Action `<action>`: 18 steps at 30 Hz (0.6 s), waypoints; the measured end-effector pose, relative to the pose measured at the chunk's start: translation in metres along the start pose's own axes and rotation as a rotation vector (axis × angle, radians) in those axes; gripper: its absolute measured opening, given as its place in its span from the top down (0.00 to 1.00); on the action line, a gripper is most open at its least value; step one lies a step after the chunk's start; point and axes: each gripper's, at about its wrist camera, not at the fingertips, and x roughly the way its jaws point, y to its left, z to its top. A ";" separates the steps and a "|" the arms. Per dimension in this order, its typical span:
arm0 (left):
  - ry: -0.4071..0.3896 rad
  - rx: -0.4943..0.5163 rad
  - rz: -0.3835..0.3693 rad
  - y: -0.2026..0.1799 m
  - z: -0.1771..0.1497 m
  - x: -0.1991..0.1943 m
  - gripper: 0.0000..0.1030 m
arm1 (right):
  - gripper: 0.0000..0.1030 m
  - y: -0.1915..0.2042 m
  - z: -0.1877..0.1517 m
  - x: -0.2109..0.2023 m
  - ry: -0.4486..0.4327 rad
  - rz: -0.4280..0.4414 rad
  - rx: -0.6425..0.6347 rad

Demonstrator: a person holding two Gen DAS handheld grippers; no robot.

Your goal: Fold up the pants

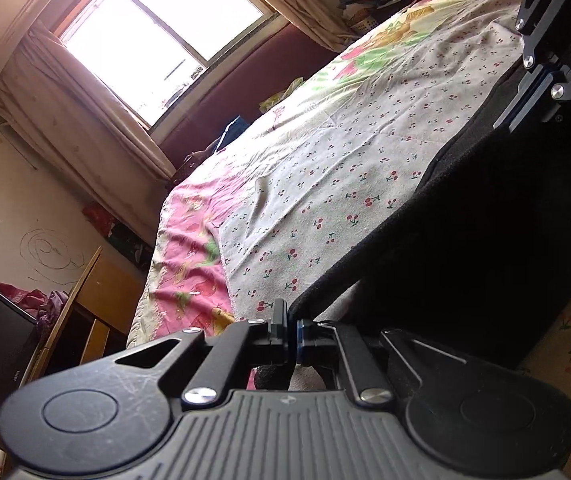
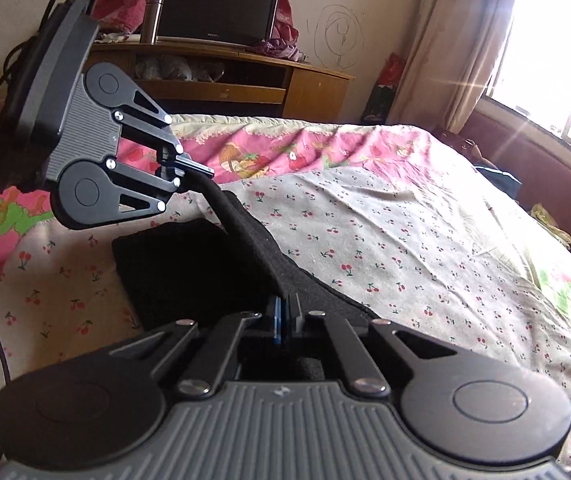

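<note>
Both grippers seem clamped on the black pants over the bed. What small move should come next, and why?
Probably carry the pinched edge across and lay it over the rest. The left gripper and right gripper are both shut on the black pants, whose gripped edge is lifted off the cherry-print sheet while the remainder lies flat.

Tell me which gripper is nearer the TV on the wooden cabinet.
Left. The left gripper, clamping the black pants, is toward the bed end facing the TV; the right gripper, also clamping them, is farther back over the cherry-print sheet.
</note>
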 end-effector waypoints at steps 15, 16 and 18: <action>0.123 0.153 0.056 -0.044 -0.045 0.007 0.76 | 0.82 0.030 -0.029 0.033 0.154 0.094 -0.047; 0.140 0.172 0.034 -0.045 -0.047 0.007 0.75 | 0.77 0.030 -0.028 0.033 0.166 0.116 -0.036; 0.156 0.204 0.024 -0.051 -0.055 0.004 0.75 | 0.73 0.028 -0.025 0.032 0.193 0.157 -0.001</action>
